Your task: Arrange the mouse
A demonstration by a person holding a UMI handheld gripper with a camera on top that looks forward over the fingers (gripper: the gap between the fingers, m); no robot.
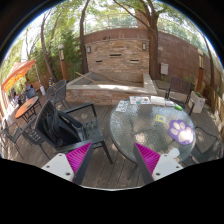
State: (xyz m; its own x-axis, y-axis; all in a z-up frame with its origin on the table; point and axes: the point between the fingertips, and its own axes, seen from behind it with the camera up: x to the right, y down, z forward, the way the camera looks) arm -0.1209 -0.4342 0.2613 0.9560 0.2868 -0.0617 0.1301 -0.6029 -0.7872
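Observation:
My gripper (113,160) is open, its two magenta pads (78,158) wide apart with only wooden decking between them. It is held high above the deck and well short of a round glass table (150,135) ahead to the right. On the table lies a purple and white item (180,128), and a small pale object (172,153) sits near the table's closer rim. Neither can be made out as a mouse from here. Papers or boxes (135,103) lie at the table's far side.
A dark metal chair (60,125) stands just ahead to the left of the fingers. More chairs (178,90) stand behind the table. A raised stone planter (110,88) and a brick wall (120,50) close off the back. An orange umbrella (18,72) is far left.

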